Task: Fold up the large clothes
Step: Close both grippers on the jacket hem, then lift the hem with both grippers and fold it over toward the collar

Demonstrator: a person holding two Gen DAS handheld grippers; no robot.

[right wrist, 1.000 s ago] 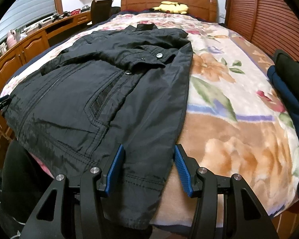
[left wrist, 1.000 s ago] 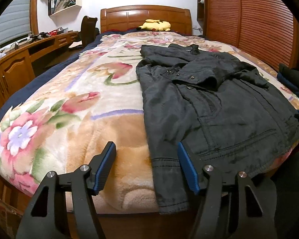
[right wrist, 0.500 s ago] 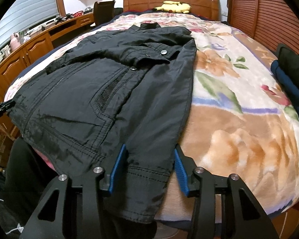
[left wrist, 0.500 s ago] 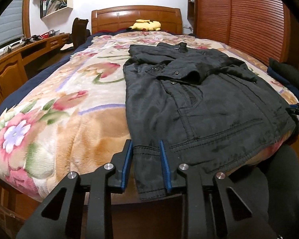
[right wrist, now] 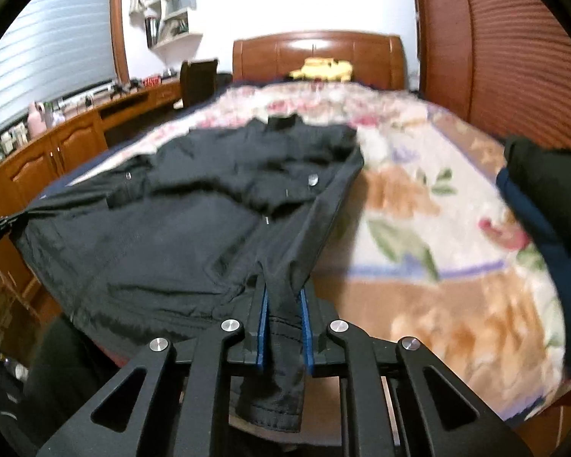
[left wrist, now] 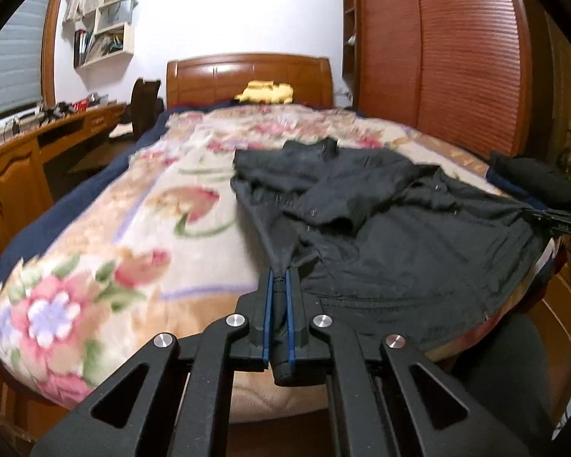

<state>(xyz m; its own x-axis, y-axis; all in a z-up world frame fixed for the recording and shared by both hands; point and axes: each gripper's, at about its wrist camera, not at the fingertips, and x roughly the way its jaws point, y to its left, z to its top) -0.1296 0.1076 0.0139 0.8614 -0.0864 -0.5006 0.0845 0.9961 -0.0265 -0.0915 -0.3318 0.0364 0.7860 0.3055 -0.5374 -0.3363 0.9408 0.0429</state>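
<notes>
A black jacket [left wrist: 392, 236] lies spread on the near half of a bed covered by a floral blanket [left wrist: 106, 243], its collar toward the far wooden headboard [left wrist: 247, 76]. The left gripper [left wrist: 279, 297] is pinched tight on the jacket's near left hem corner, fabric bunched between its 2 blue pads. The right gripper [right wrist: 283, 304] is likewise clamped on the near right hem corner, cloth hanging below the fingers. A yellow plush toy [right wrist: 321, 68] sits by the headboard.

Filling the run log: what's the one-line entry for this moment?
left gripper: shut on jacket hem | right gripper: shut on jacket hem | jacket on bed
</notes>
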